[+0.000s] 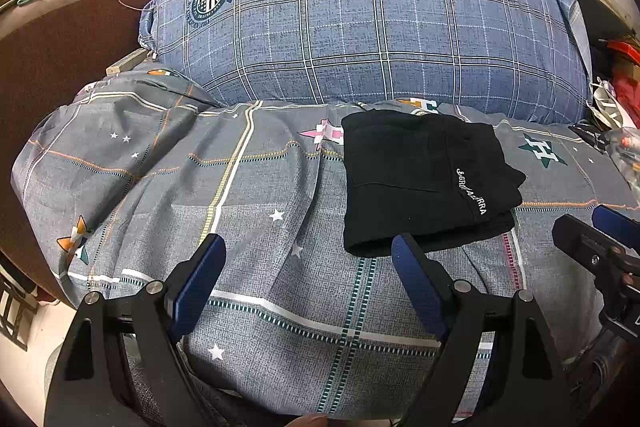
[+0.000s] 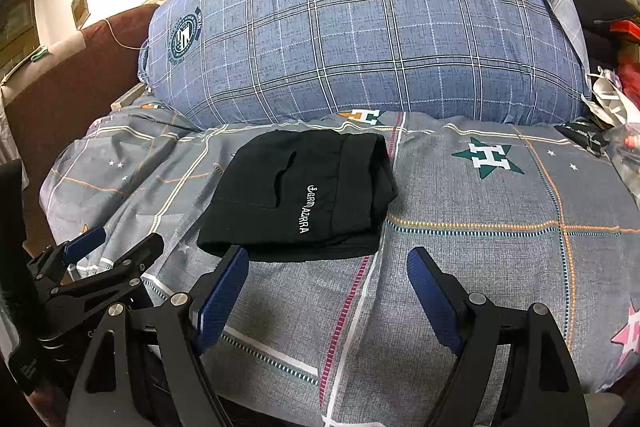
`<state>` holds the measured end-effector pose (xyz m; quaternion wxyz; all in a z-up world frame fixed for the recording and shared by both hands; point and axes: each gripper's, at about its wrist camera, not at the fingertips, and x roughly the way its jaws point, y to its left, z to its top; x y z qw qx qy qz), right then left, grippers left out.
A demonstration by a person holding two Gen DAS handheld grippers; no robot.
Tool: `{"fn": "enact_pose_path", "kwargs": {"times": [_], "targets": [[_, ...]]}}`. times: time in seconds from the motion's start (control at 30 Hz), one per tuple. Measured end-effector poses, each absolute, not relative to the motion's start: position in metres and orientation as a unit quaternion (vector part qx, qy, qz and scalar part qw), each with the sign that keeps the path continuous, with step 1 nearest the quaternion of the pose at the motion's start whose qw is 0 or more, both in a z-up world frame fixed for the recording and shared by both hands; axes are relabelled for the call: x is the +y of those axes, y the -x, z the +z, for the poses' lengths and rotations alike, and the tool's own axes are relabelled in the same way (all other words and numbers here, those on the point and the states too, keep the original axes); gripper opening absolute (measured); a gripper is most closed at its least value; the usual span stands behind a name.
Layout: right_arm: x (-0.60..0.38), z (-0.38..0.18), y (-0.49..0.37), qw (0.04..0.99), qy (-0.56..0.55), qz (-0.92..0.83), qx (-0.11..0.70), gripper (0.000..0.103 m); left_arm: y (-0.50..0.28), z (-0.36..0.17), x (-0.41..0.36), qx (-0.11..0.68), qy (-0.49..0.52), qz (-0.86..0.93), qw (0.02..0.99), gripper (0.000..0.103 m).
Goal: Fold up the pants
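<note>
Black pants (image 1: 424, 183) lie folded into a compact square on the grey patterned bedsheet (image 1: 260, 227), white lettering on top. They also show in the right wrist view (image 2: 296, 195). My left gripper (image 1: 308, 247) is open and empty, hovering just in front of the pants, which sit up and to its right. My right gripper (image 2: 328, 259) is open and empty, just in front of the pants' near edge. The right gripper shows at the right edge of the left view (image 1: 600, 239); the left gripper shows at lower left of the right view (image 2: 112, 239).
A large blue plaid pillow (image 1: 372, 23) lies behind the pants. A brown headboard or sofa arm (image 1: 60, 47) is at left. Clutter with red items (image 1: 620, 75) sits at the right edge. The sheet (image 2: 500, 227) stretches right of the pants.
</note>
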<state>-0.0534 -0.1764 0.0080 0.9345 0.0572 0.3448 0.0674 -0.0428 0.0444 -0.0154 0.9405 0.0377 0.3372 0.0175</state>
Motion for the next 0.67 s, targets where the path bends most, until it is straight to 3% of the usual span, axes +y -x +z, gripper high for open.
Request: {"fn": "enact_pose_path", "kwargs": {"times": [0.67], "targets": [[-0.1812,0.0018,0.0523,0.932,-0.055,0.064,0.353,0.083,0.0362,-0.0216,0.0484,0.35,-0.035,0.007,0.936,0.086]]}}
